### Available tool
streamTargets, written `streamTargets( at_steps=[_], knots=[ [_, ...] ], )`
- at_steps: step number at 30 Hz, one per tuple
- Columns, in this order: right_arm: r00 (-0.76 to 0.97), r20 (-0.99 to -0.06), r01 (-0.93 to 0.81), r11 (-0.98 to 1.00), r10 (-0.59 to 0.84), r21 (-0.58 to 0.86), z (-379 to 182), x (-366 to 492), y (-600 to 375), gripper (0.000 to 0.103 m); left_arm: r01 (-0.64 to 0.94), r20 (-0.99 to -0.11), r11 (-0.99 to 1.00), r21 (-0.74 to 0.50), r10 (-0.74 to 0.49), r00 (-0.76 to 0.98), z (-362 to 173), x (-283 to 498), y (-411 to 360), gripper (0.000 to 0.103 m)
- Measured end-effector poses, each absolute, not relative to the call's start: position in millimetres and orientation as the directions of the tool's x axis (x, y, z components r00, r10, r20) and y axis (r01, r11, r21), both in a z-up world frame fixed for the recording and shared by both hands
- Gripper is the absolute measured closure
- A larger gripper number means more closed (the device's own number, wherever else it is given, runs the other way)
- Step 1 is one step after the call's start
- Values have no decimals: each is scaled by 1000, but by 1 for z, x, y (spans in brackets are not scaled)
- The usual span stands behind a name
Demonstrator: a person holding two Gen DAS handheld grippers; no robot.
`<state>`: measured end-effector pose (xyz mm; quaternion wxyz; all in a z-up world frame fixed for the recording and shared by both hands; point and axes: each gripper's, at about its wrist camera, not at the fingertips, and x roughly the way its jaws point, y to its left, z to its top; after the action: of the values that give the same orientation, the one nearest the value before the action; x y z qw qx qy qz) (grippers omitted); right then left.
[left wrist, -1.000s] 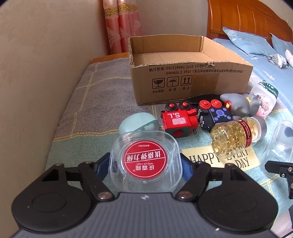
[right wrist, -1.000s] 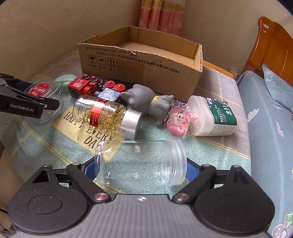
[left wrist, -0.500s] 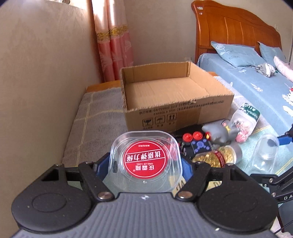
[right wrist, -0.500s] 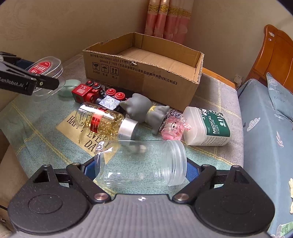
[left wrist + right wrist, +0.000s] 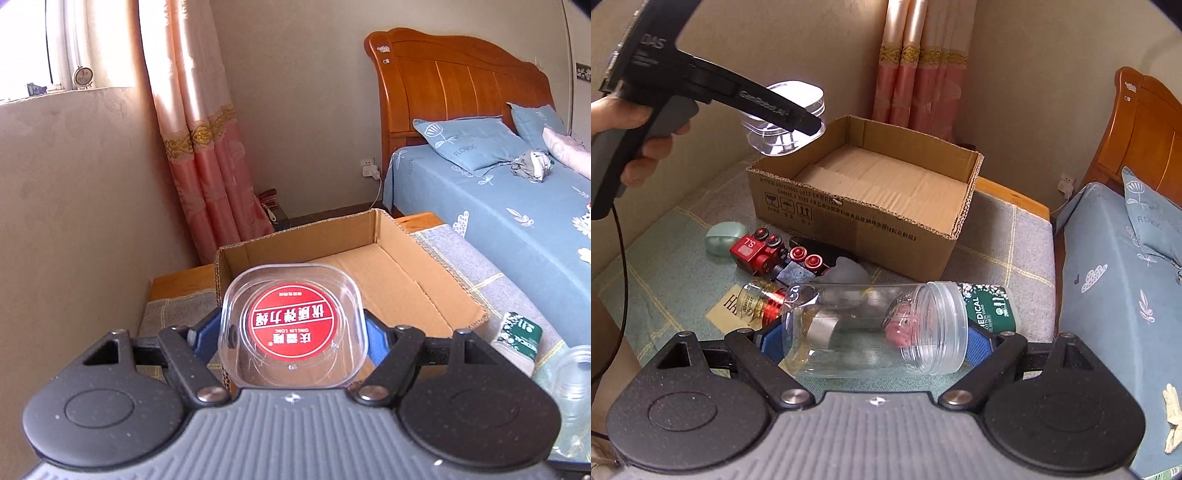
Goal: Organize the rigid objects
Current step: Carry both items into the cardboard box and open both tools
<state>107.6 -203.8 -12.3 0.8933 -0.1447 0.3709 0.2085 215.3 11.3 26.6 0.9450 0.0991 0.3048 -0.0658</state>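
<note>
Clear square container [image 5: 293, 328], red label: clamped in left tongs [image 5: 293, 332], above cardboard box [image 5: 886, 192] corner. Clear jar [image 5: 875, 328]: lying sideways, clamped in right tongs [image 5: 875, 338].

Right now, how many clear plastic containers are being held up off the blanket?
2: the square red-labelled tub in the left gripper above the cardboard box, and the round jar, lying sideways in the right gripper.

Clear tub [image 5: 293, 325] aloft; clear jar [image 5: 875, 328] sideways
</note>
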Motion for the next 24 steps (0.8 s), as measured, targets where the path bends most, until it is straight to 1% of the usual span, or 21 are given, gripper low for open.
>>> streamTargets(
  at_steps=[1,3,4,5,7,11,16,24],
  knots=[
    [641,-721,-479,871,263,-108,-11,108,-204,10,186,-591,971,150,-63,804,24,221,11,28],
    [646,-718,-475,873,259,-112,-8,110,-204,10,197,-596,971,135,-79,799,18,231,12,23],
    [646,-718,-474,873,258,-112,-7,111,-205,10,199,-599,972,129,-84,796,15,234,13,11],
    [647,-718,-474,873,257,-113,-6,111,-205,10,182,-595,974,133,-68,801,12,235,15,4],
    [650,-716,-471,875,255,-116,-4,113,-205,10,161,-592,977,143,-46,805,7,232,17,4],
    [653,-712,-471,875,261,-111,1,118,-205,10,163,-611,984,70,-87,787,3,214,30,3],
    [656,-701,-477,874,280,-97,9,135,-201,10,132,-605,991,34,-84,792,1,183,41,3],
    [638,-704,-489,870,312,-58,27,191,-184,10,18,-602,1000,23,-1,799,-5,145,64,3]
  ],
)
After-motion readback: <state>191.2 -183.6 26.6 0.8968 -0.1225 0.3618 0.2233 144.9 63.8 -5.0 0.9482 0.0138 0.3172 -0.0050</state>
